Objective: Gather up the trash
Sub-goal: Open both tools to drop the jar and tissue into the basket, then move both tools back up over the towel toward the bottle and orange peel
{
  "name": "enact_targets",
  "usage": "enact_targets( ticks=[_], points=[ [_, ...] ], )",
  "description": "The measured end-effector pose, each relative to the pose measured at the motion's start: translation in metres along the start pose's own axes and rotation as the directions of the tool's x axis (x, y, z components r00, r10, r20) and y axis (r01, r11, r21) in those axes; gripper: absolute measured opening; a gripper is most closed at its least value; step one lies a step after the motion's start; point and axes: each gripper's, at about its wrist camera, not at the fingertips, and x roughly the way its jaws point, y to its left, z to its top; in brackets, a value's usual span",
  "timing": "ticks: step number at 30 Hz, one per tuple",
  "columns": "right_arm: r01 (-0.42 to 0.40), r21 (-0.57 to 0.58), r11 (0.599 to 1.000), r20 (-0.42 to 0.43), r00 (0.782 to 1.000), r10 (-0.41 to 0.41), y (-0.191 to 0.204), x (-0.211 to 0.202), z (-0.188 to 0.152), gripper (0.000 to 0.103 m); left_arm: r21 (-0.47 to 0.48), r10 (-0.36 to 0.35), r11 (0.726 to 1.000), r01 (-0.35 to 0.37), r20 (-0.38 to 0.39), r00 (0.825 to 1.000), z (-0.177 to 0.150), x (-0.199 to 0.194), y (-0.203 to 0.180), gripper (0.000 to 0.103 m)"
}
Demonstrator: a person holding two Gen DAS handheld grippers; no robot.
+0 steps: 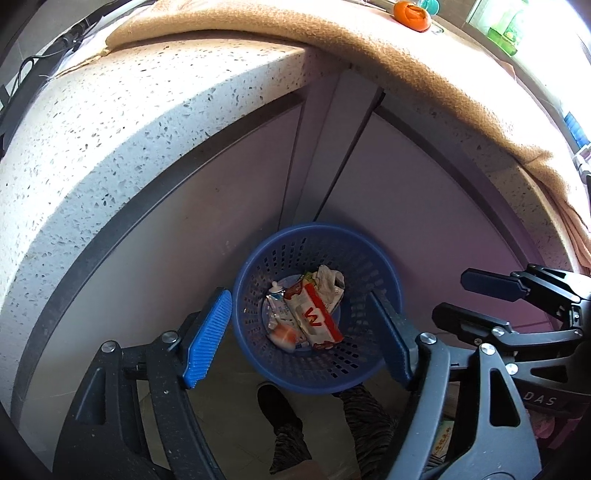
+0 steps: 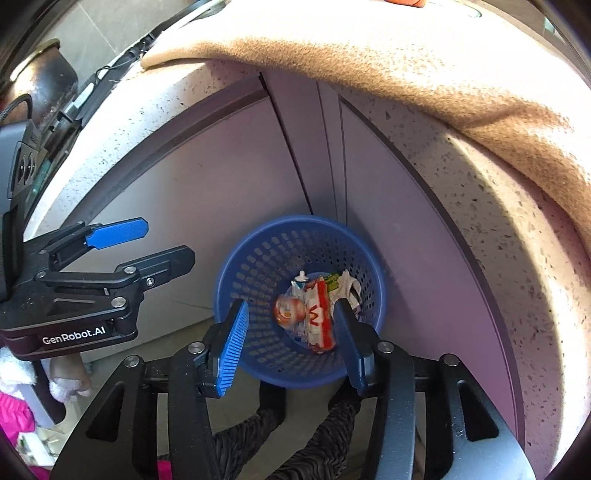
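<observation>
Blue ribbed pads sit closest to each camera, on black jaws that point steeply down. The left gripper [image 1: 301, 338] has its jaws spread wide with nothing between them; its pads frame the basket far below without touching it. The right gripper [image 2: 291, 341] also stands open, its jaws somewhat narrower, and it pinches nothing either. Each gripper shows in the other's view, off to the side and empty.

Below the jaws are a person's legs in dark patterned trousers [image 2: 321, 435] and a dark shoe [image 1: 275, 404] on a pale floor.

Just beyond stands the blue basket [image 1: 258, 266], a round plastic bin with perforated walls, set on the floor in the corner where two pale cabinet doors [image 2: 207, 199] meet. All the trash lies at its bottom: a white wrapper with a red stripe [image 1: 317, 314], a small squeezed tube [image 1: 275, 299] beside it, a crumpled tissue [image 1: 330, 280] toward the back, and a round orange and white piece [image 1: 284, 336] at the front. They lie touching one another in a loose heap.

Above the doors runs a speckled white countertop [image 1: 110, 147], partly covered by a tan cloth [image 2: 406, 55] that drapes over its edge. Farthest back on the counter is an orange object [image 1: 412, 14].
</observation>
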Motion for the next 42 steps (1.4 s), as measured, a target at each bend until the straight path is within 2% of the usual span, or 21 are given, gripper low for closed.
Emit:
enact_targets(
  ticks=[11, 17, 20, 24, 35, 42],
  points=[
    [-0.024, 0.013, 1.0, 0.015, 1.0, 0.023, -0.006, -0.015, 0.0, 0.046, 0.002, 0.012, 1.0, -0.012, 0.036, 0.999, 0.002, -0.021, 0.001, 0.077],
    [-0.068, -0.005, 0.998, 0.047, 0.997, 0.068, -0.003, -0.043, 0.003, 0.046, 0.003, 0.017, 1.0, -0.017, 0.088, 0.996, 0.013, -0.046, 0.003, 0.077],
    [-0.081, -0.025, 0.996, 0.074, 0.994, 0.083, -0.002, -0.059, 0.006, 0.047, 0.007, 0.019, 1.0, -0.02, 0.115, 0.993, 0.024, -0.058, 0.003, 0.077],
    [-0.094, -0.042, 0.995, 0.125, 0.987, 0.098, -0.003, -0.085, 0.015, 0.056, 0.018, 0.023, 1.0, -0.026, 0.16, 0.987, 0.042, -0.075, 0.002, 0.077],
    [-0.082, -0.052, 0.995, 0.247, 0.965, 0.092, -0.034, -0.132, 0.059, 0.06, 0.058, 0.028, 0.997, -0.044, 0.248, 0.968, 0.101, -0.1, -0.014, 0.077],
    [-0.075, -0.042, 0.996, 0.285, 0.955, 0.084, -0.057, -0.144, 0.089, 0.06, 0.064, 0.03, 0.997, -0.05, 0.285, 0.958, 0.138, -0.107, -0.025, 0.077]
  ],
)
